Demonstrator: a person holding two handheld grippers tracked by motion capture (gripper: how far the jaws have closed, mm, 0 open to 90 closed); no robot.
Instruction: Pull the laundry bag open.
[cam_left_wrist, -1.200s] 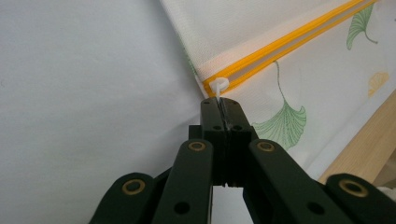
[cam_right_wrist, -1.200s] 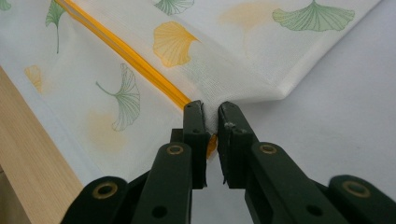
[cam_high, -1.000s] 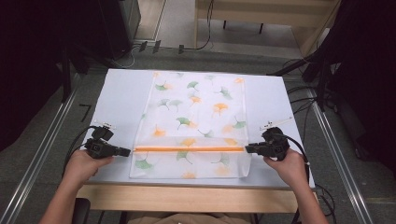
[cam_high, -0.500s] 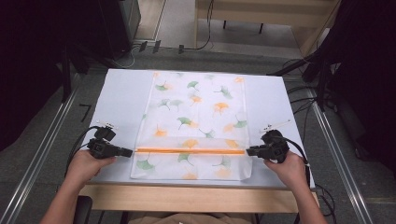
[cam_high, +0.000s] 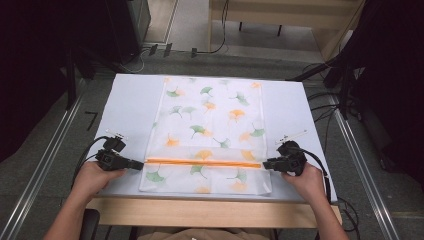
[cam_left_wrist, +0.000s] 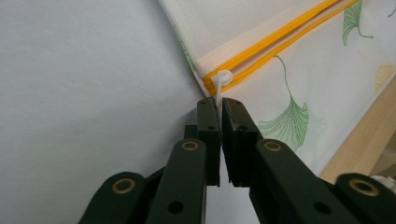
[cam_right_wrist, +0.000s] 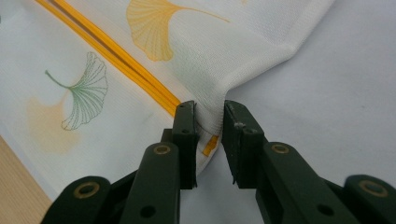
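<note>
White ginkgo-print mesh bag (cam_high: 210, 135), flat, orange zipper (cam_high: 202, 162) seemingly closed

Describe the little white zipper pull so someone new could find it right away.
On the pale table lies a white mesh bag printed with ginkgo leaves, crossed by an orange zipper. The white zipper pull is a small plastic loop at the zipper's left end, pinched in the left gripper.

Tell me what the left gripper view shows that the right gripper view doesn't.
Left gripper view: a white zipper pull pinched between the left gripper, whose jaws have just eased slightly, at the end of the orange zipper.

Right gripper view: the right gripper, its jaws just opening, apart around a bunched fold of the bag's edge, with an orange ginkgo leaf nearby.

Both: the white mesh bag, its orange zipper, a green leaf print, the pale table cover and a strip of wooden table edge.
</note>
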